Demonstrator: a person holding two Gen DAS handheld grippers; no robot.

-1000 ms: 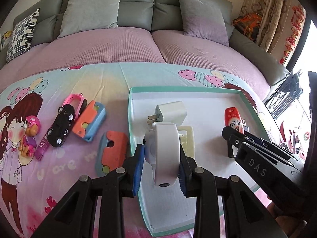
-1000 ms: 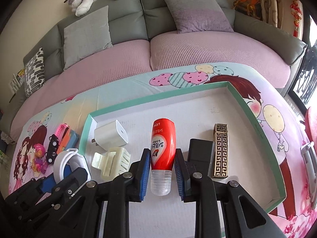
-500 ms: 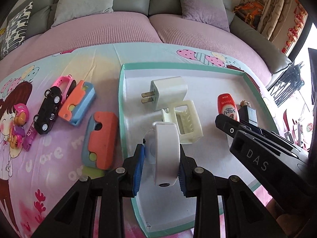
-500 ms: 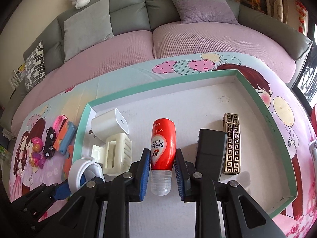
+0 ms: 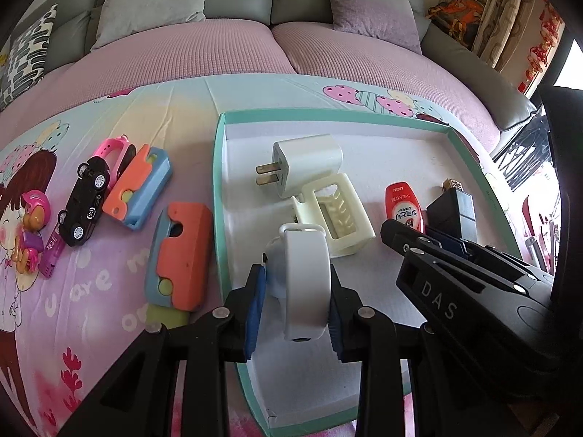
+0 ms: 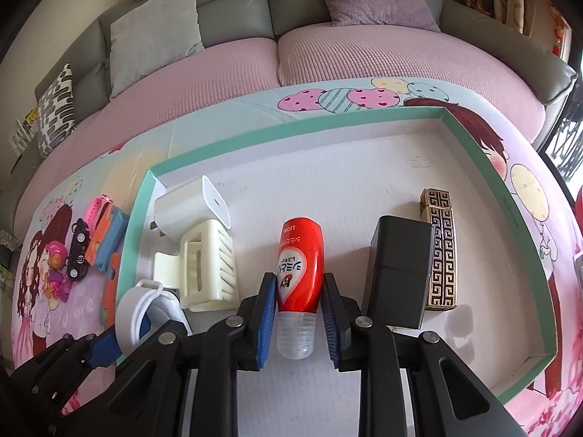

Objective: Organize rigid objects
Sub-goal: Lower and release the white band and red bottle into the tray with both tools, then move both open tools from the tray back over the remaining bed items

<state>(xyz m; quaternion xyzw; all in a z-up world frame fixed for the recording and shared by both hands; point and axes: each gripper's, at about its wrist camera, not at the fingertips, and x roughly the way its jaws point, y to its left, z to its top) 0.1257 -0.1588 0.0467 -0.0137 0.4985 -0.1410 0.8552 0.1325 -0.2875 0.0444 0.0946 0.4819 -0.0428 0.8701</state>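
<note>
My left gripper (image 5: 294, 304) is shut on a white round device (image 5: 305, 278) and holds it over the near left part of the teal-rimmed white tray (image 5: 219, 196). My right gripper (image 6: 299, 318) is slightly open around a red squeeze bottle (image 6: 301, 262) that lies on the tray floor; gaps show beside both pads. In the tray lie a white plug charger (image 5: 308, 169), a cream hair claw (image 5: 337, 218), a black box (image 6: 399, 271) and a gold patterned case (image 6: 441, 247).
Left of the tray on the printed cloth lie a black toy car (image 5: 85, 200), a pink watch (image 5: 113, 151), two orange-and-blue blocks (image 5: 140, 185) (image 5: 180, 255) and a small doll figure (image 5: 32, 222). A sofa with cushions (image 5: 255, 40) stands behind.
The right gripper has opened off the red bottle, which now rests on the tray. The left gripper has drawn back and lowered with the white device still held.
</note>
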